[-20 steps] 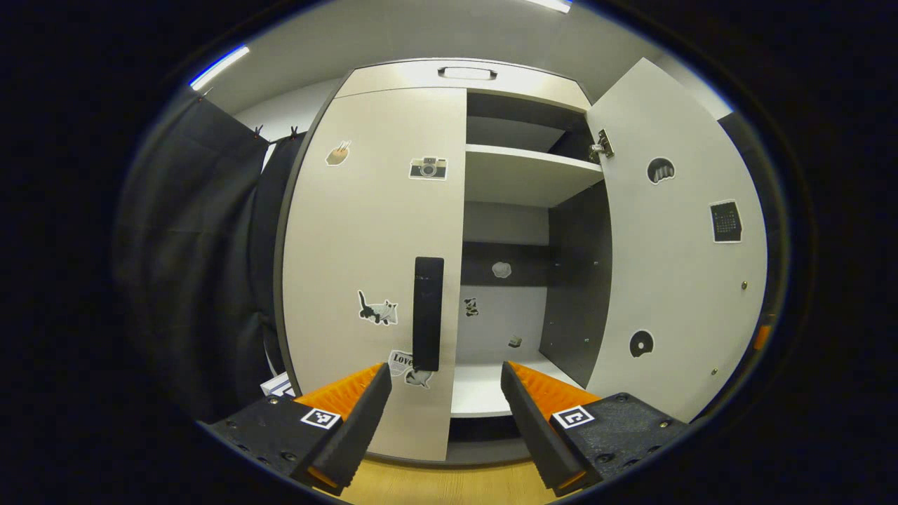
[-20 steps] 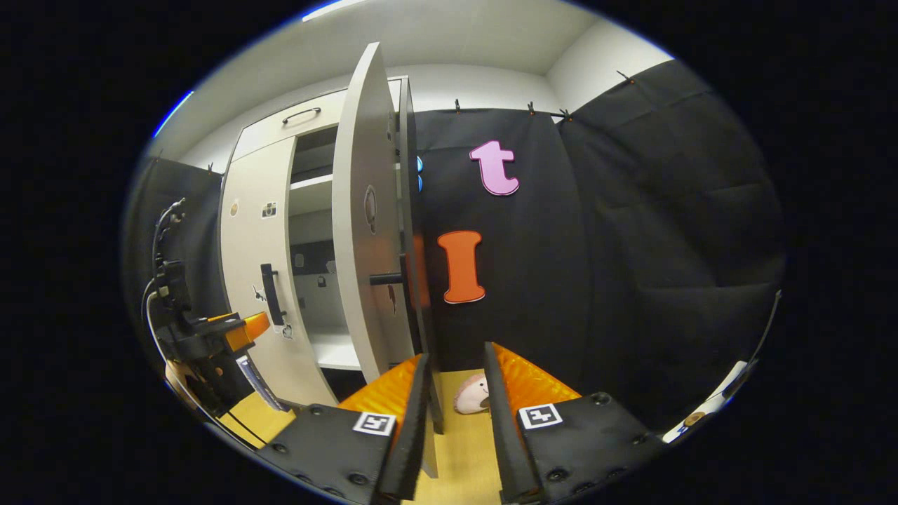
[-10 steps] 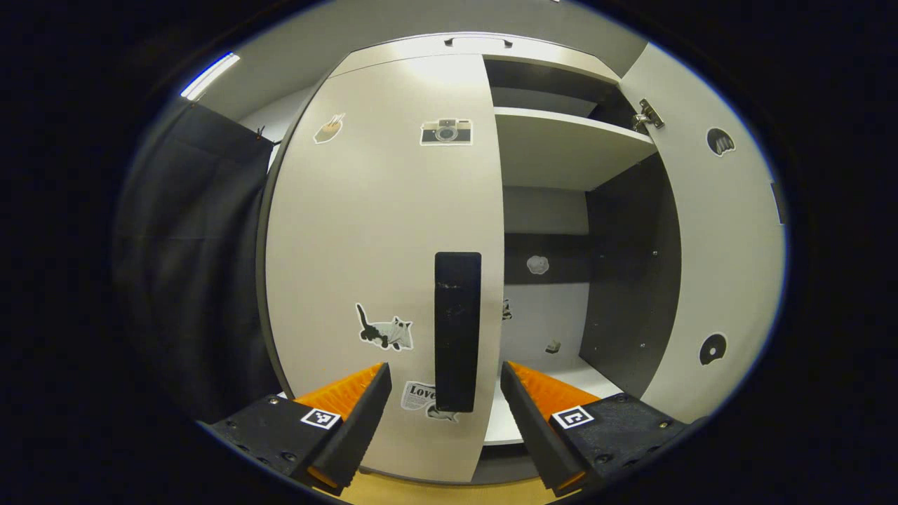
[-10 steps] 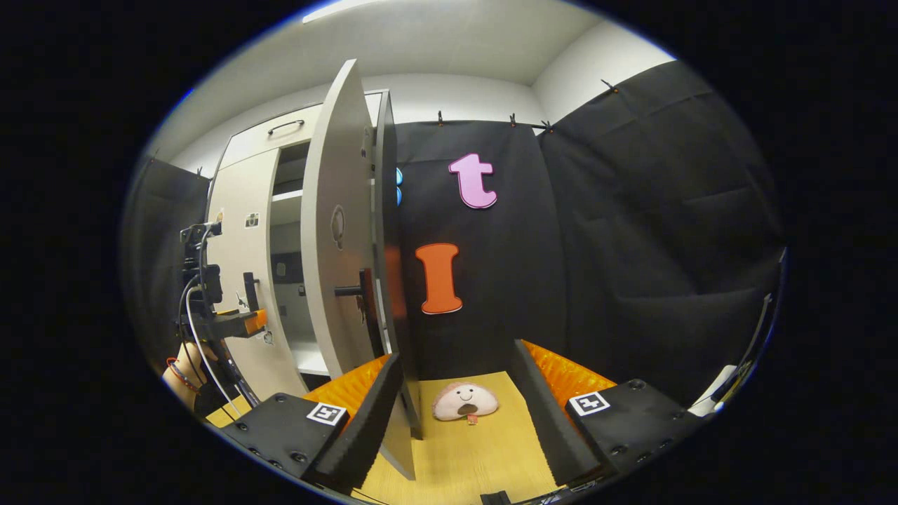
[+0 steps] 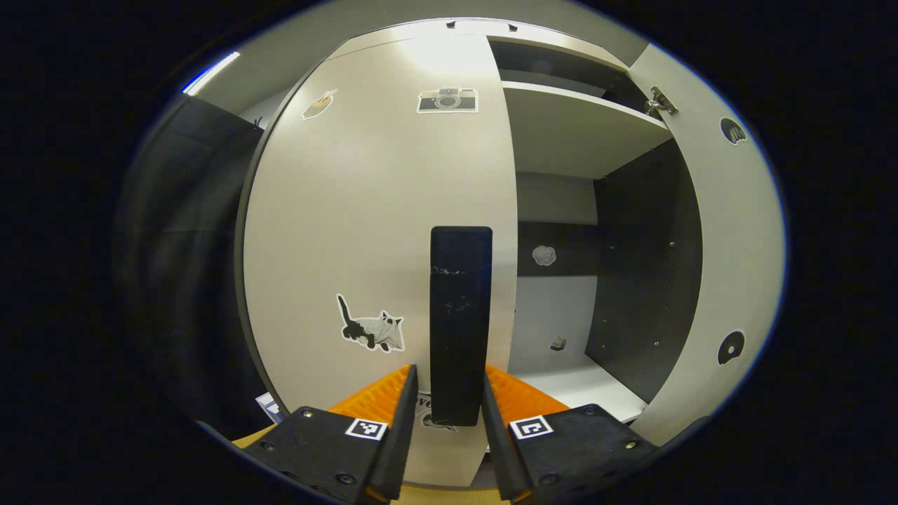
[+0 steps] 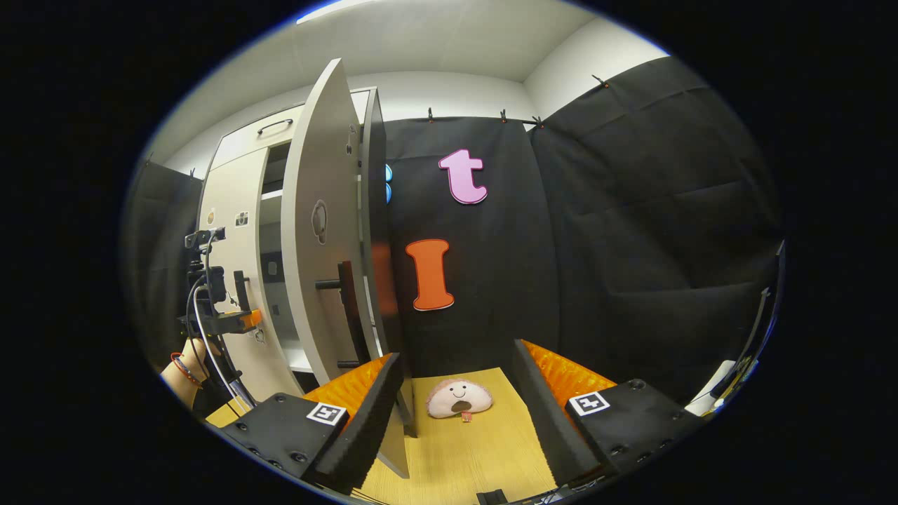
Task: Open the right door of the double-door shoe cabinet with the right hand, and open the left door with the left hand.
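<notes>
In the left gripper view the white left door [image 5: 372,210] of the shoe cabinet is closed, and its black vertical handle [image 5: 459,315] stands between my fingers. My left gripper [image 5: 447,393] is shut on that handle near its lower end. The right door [image 5: 729,245] is swung wide open, baring the shelves [image 5: 575,126]. In the right gripper view the open right door [image 6: 316,266] shows edge-on with its black handle [image 6: 349,308] just left of my open right gripper [image 6: 456,365], which holds nothing. Farther left, the left gripper [image 6: 235,321] is at the left door [image 6: 228,259], held by a hand [image 6: 186,358].
A pink plush toy [image 6: 459,398] lies on the wooden floor [image 6: 477,449] ahead of the right gripper, by the black cloth wall [image 6: 631,231]. Stickers dot both doors. A top drawer with a handle [image 5: 480,25] sits above the doors.
The left gripper has moved in on the left door's handle and closed its fingers around it. The right gripper has drawn slightly back from the open right door and stays open.
</notes>
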A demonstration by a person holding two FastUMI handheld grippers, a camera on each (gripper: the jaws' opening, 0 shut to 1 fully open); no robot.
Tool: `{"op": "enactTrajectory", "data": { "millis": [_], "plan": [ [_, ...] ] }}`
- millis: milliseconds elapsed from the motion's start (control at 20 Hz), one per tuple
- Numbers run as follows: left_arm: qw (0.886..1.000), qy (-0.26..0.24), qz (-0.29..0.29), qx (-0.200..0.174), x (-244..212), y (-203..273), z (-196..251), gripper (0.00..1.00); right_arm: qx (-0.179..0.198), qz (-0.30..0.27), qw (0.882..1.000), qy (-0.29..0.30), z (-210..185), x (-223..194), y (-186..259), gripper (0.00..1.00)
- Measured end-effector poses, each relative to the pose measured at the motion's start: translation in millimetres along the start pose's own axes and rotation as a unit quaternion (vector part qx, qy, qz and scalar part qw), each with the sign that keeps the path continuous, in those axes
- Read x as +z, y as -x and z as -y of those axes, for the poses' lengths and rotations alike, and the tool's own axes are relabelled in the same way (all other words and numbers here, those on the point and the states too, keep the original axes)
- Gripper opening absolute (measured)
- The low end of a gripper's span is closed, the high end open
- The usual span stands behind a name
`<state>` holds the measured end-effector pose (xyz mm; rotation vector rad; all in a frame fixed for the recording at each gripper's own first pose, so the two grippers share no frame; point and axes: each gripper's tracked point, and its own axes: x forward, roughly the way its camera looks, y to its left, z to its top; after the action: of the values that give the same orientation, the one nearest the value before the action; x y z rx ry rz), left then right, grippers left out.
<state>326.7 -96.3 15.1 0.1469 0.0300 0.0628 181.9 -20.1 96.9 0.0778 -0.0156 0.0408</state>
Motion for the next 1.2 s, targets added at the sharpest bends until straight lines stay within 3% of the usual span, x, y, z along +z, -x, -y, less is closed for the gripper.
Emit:
{"op": "enactTrajectory", "data": {
  "millis": [50,100,250,450,700,750,900,950,1000,1150,1200],
  "plan": [
    [1.000,0.003,-0.003,-0.003,-1.4,-0.2,2.7,0.46,0.002,-0.001,1.000,0.000,-2.6,-1.0,1.0,0.99],
    [1.000,0.001,-0.003,-0.003,-1.3,3.3,2.2,0.34,0.002,-0.001,1.000,0.001,-4.6,-1.6,1.1,0.99],
    [1.000,-0.010,-0.008,-0.008,-3.1,4.0,1.6,0.31,0.002,-0.004,1.000,0.005,-10.2,-3.8,4.5,0.99],
    [1.000,-0.013,-0.001,-0.019,-4.9,11.2,0.1,0.19,0.001,-0.004,1.000,0.007,-20.4,-1.5,4.2,0.99],
    [0.999,-0.012,0.004,-0.038,-5.6,15.9,-3.3,0.17,0.008,-0.004,1.000,0.018,-40.6,-1.5,16.2,0.99],
    [0.999,-0.011,0.003,-0.044,-5.5,18.0,-3.1,0.17,0.008,-0.004,1.000,0.019,-43.1,-2.0,18.8,0.91],
    [0.998,-0.003,0.001,-0.059,-5.7,19.4,-6.7,0.17,0.009,-0.005,1.000,0.013,-57.1,-3.0,22.5,0.91],
    [0.998,0.001,0.000,-0.062,-6.5,19.8,-7.8,0.17,0.009,-0.006,1.000,0.012,-61.5,-4.3,25.4,0.99],
    [0.998,0.002,0.000,-0.066,-6.4,20.7,-9.0,0.17,0.009,-0.007,1.000,0.011,-66.5,-5.1,28.3,0.91],
    [0.996,0.007,0.000,-0.085,-8.4,25.1,-9.0,0.17,0.010,-0.007,1.000,0.013,-83.8,-8.2,36.4,0.91],
    [0.996,0.011,0.000,-0.091,-8.8,26.5,-9.1,0.17,0.008,-0.008,1.000,0.017,-88.6,-8.9,39.3,0.99]
  ]
}}
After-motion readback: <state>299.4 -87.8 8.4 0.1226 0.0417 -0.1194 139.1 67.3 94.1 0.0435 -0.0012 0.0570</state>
